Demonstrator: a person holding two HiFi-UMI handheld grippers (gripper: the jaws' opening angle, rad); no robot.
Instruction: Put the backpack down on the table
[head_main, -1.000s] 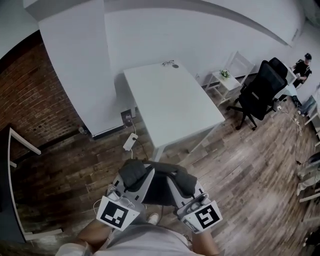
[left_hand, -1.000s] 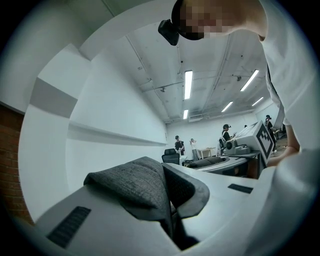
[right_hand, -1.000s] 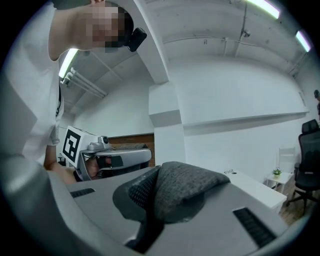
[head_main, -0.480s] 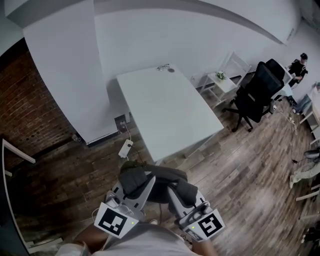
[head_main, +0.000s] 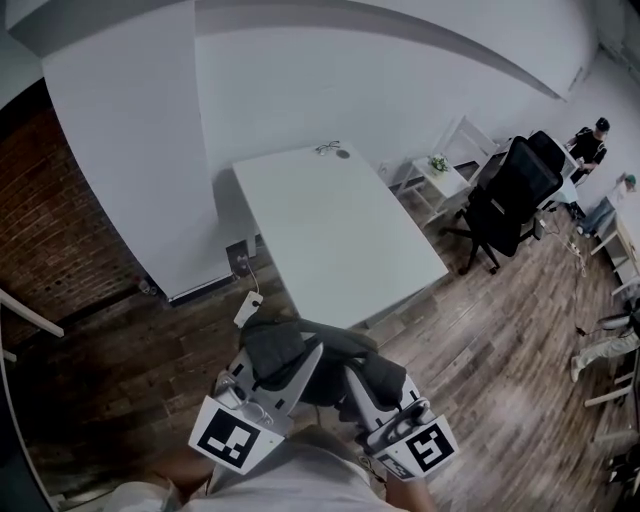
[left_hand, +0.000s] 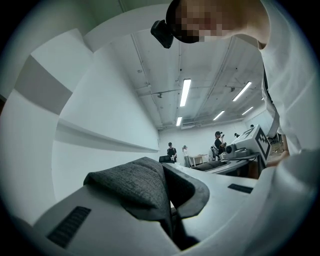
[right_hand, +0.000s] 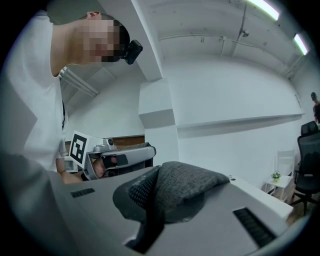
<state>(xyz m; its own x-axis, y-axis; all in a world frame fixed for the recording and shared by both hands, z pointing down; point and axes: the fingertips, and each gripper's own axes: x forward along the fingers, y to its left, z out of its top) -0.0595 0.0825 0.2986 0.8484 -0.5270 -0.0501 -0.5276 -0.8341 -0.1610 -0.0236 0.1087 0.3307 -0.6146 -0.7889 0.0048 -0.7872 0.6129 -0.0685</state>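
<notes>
A dark grey backpack (head_main: 322, 372) hangs between my two grippers, in front of the person and over the wood floor. My left gripper (head_main: 285, 352) is shut on one grey padded strap (left_hand: 137, 187), which bulges over its jaws. My right gripper (head_main: 368, 375) is shut on the other strap (right_hand: 175, 192) in the same way. Both grippers point level toward the white table (head_main: 335, 225), whose near edge lies just beyond the backpack. The backpack's body below the straps is mostly hidden by the grippers.
A black office chair (head_main: 510, 195) stands right of the table, with a small white side table (head_main: 440, 175) behind it. A white power strip (head_main: 245, 305) lies on the floor at the table's left. A person (head_main: 590, 145) stands at the far right. Small objects (head_main: 333, 150) lie on the table's far end.
Both grippers and the backpack have come closer to the table's near edge, and have risen slightly. The grip on the straps is unchanged.
</notes>
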